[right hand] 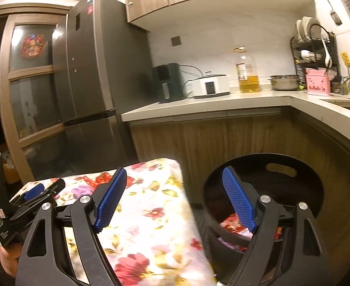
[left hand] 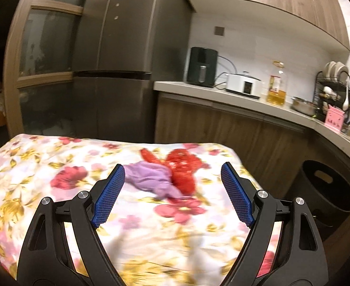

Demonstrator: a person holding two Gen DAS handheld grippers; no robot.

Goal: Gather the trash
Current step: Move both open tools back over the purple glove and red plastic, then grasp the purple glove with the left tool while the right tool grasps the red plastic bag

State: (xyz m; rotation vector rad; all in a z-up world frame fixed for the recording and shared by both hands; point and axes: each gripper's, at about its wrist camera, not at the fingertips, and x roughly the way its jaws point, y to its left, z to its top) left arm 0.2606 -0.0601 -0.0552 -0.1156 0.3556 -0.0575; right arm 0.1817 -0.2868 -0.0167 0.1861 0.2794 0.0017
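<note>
A crumpled purple wrapper [left hand: 151,178] and a red wrapper [left hand: 182,166] lie touching on the floral-covered table [left hand: 43,166]. My left gripper [left hand: 172,174] is open, its blue pads either side of them and a little short of them. My right gripper [right hand: 175,178] is open and empty over the table's right edge [right hand: 175,205] and the black trash bin [right hand: 313,186], which holds red-patterned trash [right hand: 232,224]. The wrappers also show in the right wrist view, the purple wrapper [right hand: 82,190] beside the red wrapper [right hand: 101,178]. The left gripper [right hand: 34,191] shows at far left there.
The black bin [left hand: 330,190] stands on the floor right of the table, against wooden counter cabinets [left hand: 222,128]. The counter holds an air fryer [left hand: 202,66], white cooker [left hand: 244,85], oil bottle [left hand: 276,88], metal bowl [left hand: 303,106] and dish rack [left hand: 334,88]. A fridge [left hand: 117,71] stands behind.
</note>
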